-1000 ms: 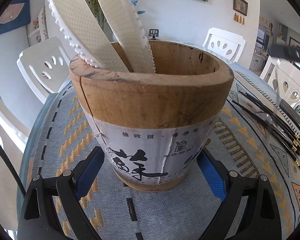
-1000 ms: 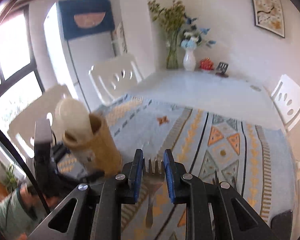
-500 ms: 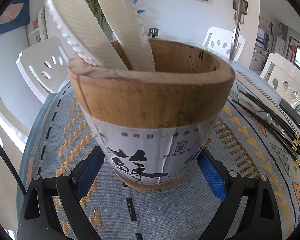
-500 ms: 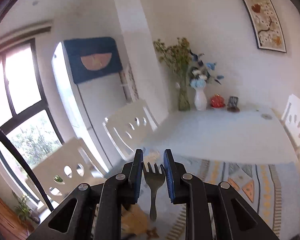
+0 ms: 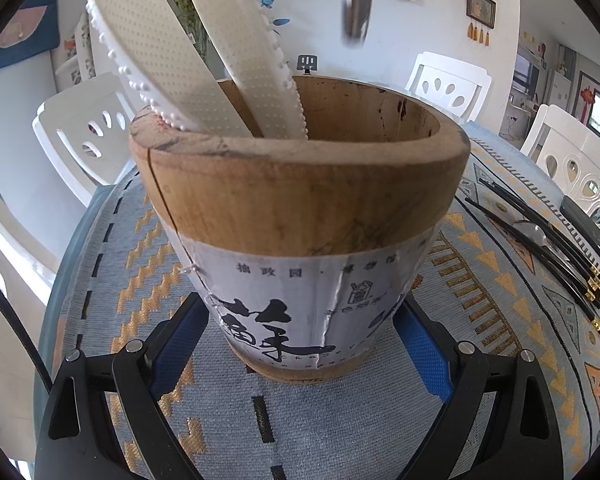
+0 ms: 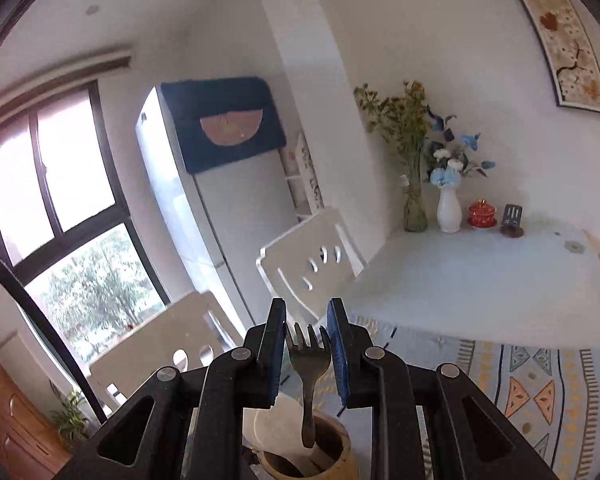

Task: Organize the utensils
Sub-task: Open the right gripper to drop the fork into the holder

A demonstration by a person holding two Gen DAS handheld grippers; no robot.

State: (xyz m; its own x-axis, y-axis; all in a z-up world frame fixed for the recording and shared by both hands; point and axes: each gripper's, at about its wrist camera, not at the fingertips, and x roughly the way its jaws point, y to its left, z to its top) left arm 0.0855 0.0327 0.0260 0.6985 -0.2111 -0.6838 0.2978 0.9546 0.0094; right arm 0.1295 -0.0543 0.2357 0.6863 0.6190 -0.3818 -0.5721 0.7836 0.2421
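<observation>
Patterned cloth covers the table under your work. Your fork (image 6: 306, 364) is stiff, light, slick metal; the right gripper (image 6: 306, 354) is clenched on its head just below the tines, so it could pivot. Its long axis hangs near vertical, tines up, handle tip over the wooden holder (image 5: 300, 184), probably just above the rim. Your left gripper (image 5: 300, 344) clasps the holder's base, beside two white paddles (image 5: 204, 60).

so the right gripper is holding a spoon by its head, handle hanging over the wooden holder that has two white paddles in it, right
Not quite: the right gripper holds a fork, not a spoon; the right wrist view shows its tines between the pads. The rest stands: its handle hangs over the wooden holder with two white paddles.
</observation>
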